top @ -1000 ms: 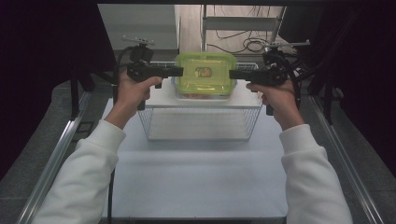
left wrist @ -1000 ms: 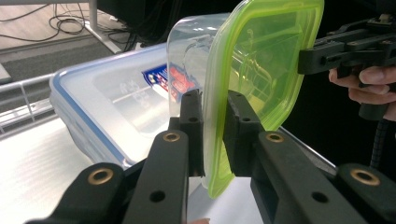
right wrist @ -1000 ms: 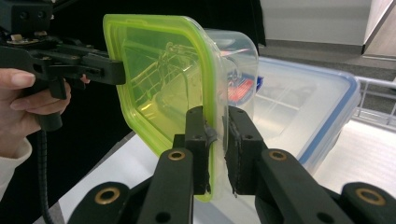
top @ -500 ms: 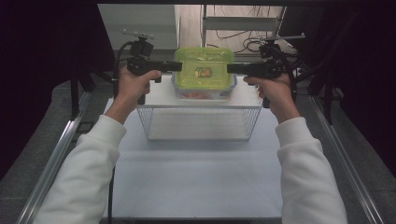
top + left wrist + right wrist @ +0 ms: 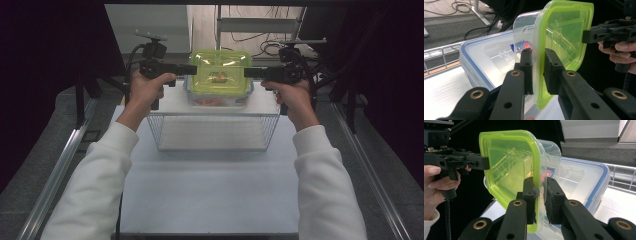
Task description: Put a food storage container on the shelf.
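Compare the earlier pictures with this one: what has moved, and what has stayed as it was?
The green-lidded box, gripped on either side by the left gripper and right gripper, has moved away from the person, over the blue-lidded box. Both grips stay clamped on its rim; the wire rack and blue-lidded box have not moved.

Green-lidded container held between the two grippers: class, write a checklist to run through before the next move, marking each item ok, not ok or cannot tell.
1. Left gripper clamps the rim of the green-lidded container: ok.
2. Right gripper clamps the opposite rim: ok.
3. Green lid seated on its clear box: ok, with no gap showing along the edge.
4. Container held clear of the blue-rimmed container below it: cannot tell, the two overlap in every view.
5. Blue-rimmed container rests squarely on the wire rack: ok.
6. Contents secure inside: cannot tell, just a reddish blur through the plastic.
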The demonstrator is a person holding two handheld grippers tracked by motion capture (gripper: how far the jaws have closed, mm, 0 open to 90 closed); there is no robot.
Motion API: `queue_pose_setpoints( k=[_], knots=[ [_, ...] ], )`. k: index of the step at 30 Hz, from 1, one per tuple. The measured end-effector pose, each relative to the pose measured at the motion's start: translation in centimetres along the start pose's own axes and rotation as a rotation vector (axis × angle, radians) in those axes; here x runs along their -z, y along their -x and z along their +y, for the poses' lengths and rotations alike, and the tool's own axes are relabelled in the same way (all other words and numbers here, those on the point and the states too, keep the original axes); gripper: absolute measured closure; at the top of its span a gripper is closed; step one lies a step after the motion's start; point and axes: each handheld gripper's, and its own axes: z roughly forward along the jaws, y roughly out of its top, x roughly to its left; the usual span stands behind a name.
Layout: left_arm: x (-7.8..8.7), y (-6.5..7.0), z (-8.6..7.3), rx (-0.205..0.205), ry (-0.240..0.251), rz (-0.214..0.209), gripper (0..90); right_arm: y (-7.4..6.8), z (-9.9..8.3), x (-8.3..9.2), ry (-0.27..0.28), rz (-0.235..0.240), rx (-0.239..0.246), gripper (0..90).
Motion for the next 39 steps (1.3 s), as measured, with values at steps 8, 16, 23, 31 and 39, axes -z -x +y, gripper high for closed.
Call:
queue_pose_setpoints(
  k=[8,16,23,31,39],
  knots=[
    [-0.5,-0.2,0.3,0.032,0.014,0.012,72.3,0.5,0.0,-0.7,0.021,0.004,-0.028,76.6],
    [-1.4,-0.5,0.4,0.06,0.011,0.015,61.1,1.0,-0.3,-1.3,0.034,-0.01,-0.049,73.1],
    [-2.0,-0.8,0.3,0.067,0.0,0.019,53.5,1.6,-0.6,-1.8,0.059,-0.019,-0.083,68.3],
    [-2.6,-0.7,0.2,0.069,-0.002,0.006,39.6,2.1,-0.6,-2.0,0.077,-0.053,-0.1,57.1],
    [-2.7,-0.5,0.3,0.055,0.011,0.012,20.7,2.4,-0.5,-1.7,0.098,-0.067,-0.102,51.2]
  ],
)
